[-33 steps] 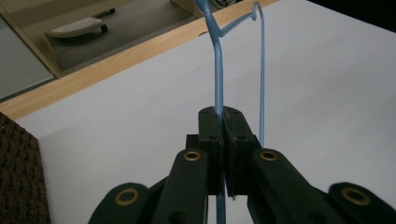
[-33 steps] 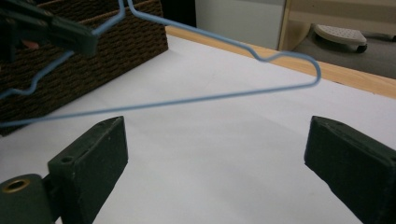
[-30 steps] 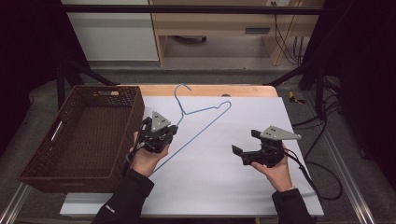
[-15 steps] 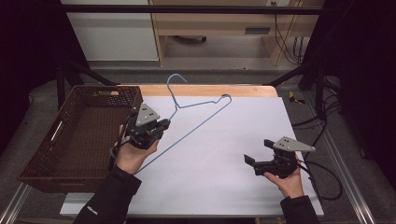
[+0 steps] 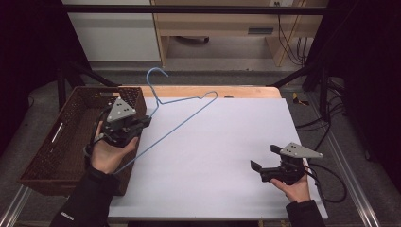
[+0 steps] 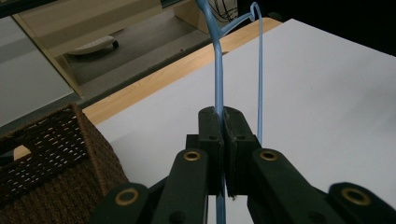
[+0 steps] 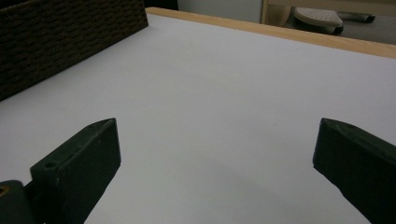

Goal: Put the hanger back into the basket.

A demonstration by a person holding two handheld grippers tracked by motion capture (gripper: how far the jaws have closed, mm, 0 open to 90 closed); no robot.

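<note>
From the high view I have the left hand-held gripper [image 5: 142, 124] clamped on the blue wire hanger [image 5: 182, 120], which I judge is lifted and tilted beside the wicker basket [image 5: 56, 156] to clear its rim, while the right hand-held gripper [image 5: 259, 166] waits well away from the basket over the worktop [image 5: 222, 156]. The left gripper view shows my jaws pinched flat on one wire, basket wall close alongside. The right gripper view shows jaws spread wide, holding nothing, basket far off.

High view looks down on the white table [image 5: 227, 156]; both gripper views skim it closely, sharing the basket [image 5: 71, 142].
</note>
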